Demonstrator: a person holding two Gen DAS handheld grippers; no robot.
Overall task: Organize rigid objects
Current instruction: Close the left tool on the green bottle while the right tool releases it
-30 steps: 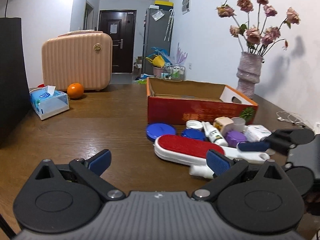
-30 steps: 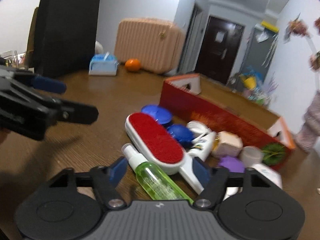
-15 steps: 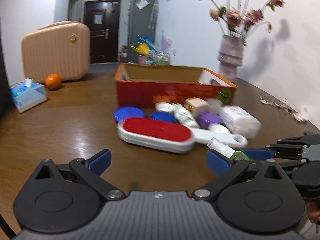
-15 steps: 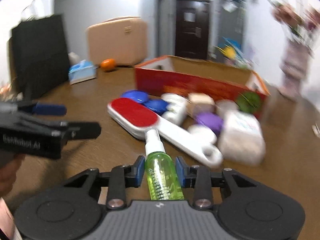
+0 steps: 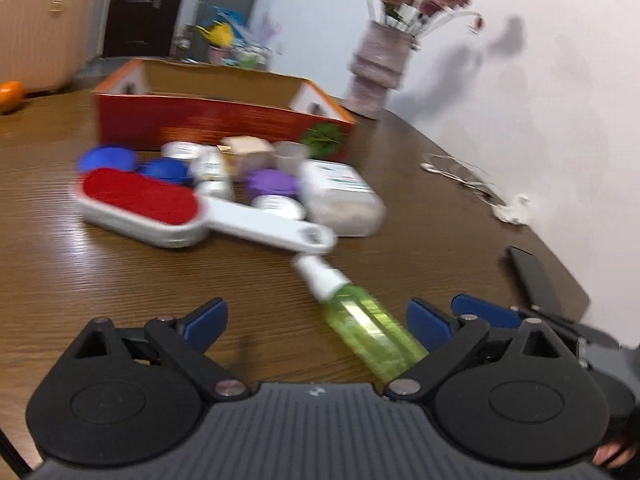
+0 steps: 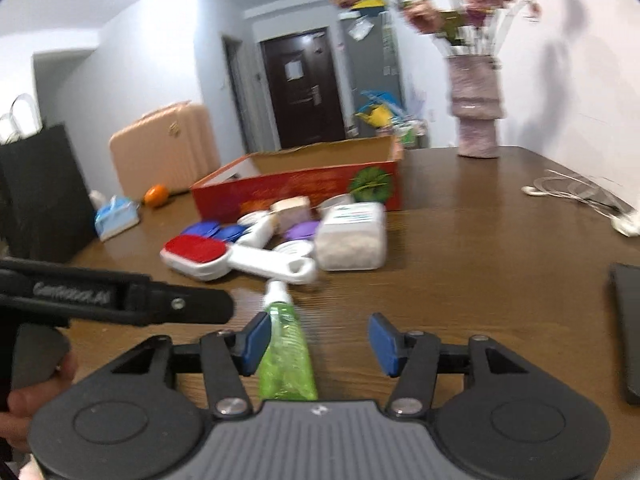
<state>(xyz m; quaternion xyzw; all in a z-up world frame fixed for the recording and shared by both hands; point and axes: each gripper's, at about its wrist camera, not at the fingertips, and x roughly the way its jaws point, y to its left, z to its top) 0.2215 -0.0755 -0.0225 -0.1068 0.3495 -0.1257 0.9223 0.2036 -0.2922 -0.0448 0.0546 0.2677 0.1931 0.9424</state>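
Note:
A green spray bottle (image 6: 286,350) with a white cap lies on the wooden table between the open fingers of my right gripper (image 6: 320,344), against the left pad. In the left wrist view the bottle (image 5: 370,330) lies near my open, empty left gripper (image 5: 316,320), beside its right pad. Further on lie a red-and-white lint brush (image 5: 160,208), blue lids (image 5: 108,158), a purple lid (image 5: 272,182), small white jars and a white-lidded container (image 5: 340,200). Behind them stands an open red cardboard box (image 5: 216,120).
A vase of dried flowers (image 5: 380,68) stands at the back right. White earphones and cable (image 5: 472,182) lie at the right. A dark flat object (image 6: 628,320) lies at the right edge. A suitcase (image 6: 164,152), orange (image 6: 156,194), tissue pack (image 6: 116,216) and black bag (image 6: 40,192) are at the left.
My right gripper was shut on the green bottle and has opened; the bottle now lies on the table. Both views have swung, and the left gripper has come close beside the bottle.

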